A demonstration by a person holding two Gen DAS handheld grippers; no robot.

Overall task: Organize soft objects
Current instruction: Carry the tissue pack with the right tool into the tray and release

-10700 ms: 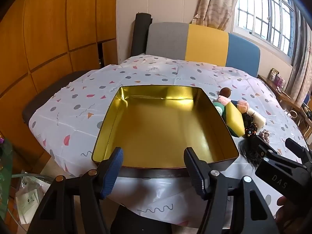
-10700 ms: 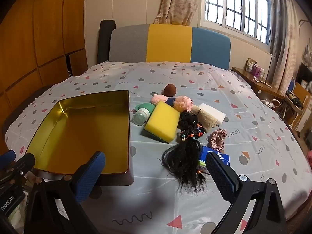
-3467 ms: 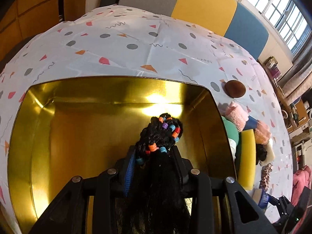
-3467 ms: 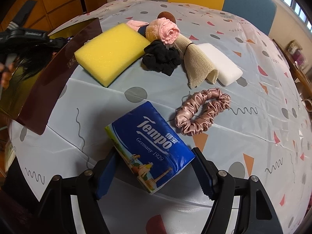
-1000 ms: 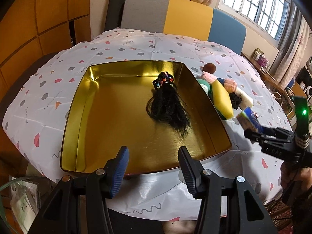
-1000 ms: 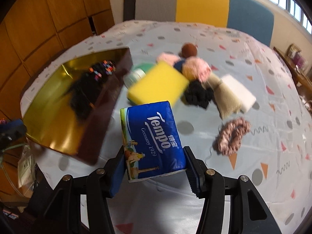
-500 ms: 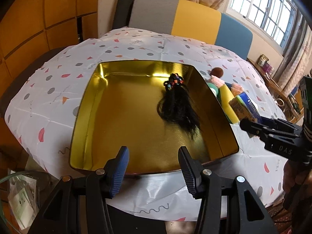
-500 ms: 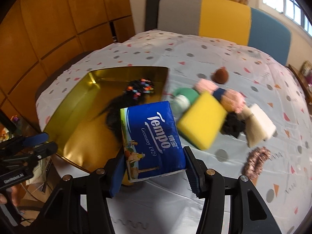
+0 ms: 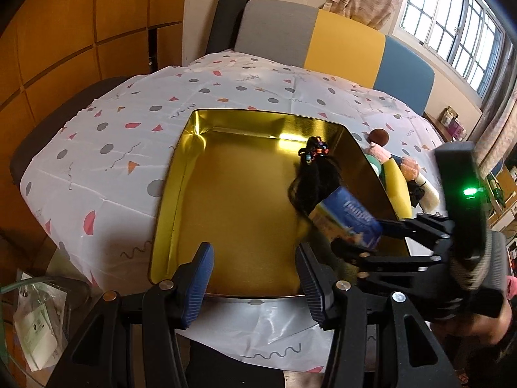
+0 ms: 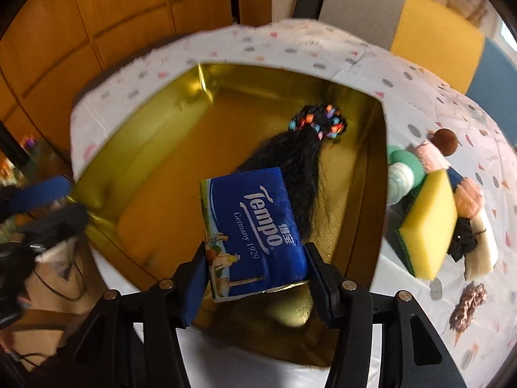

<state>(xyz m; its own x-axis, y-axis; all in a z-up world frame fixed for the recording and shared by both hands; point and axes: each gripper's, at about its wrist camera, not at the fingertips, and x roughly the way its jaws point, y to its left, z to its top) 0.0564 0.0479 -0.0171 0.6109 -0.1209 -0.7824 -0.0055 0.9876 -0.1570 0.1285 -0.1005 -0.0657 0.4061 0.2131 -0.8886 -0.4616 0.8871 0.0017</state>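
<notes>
Right gripper point(image 10: 255, 278) pitched steeply down over gold tin point(image 10: 161, 174), pads clamped on blue tissue pack point(image 10: 252, 229), pack above the tin's near-right part, beside black hairpiece point(image 10: 297, 158) lying inside. Probably not touching the floor yet; blur hides it. Left gripper point(image 9: 255, 278) angled down at tin's near edge, jaws apart, nothing btwn. Sponge point(image 10: 429, 223), scrunchie point(image 10: 468, 300) etc. on tablecloth point(image 9: 113, 148), right of tin.

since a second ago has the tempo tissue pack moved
Yes. The Tempo tissue pack, clamped in the right gripper, was over the tablecloth beside the gold tin; now it hangs above the tin's floor.
</notes>
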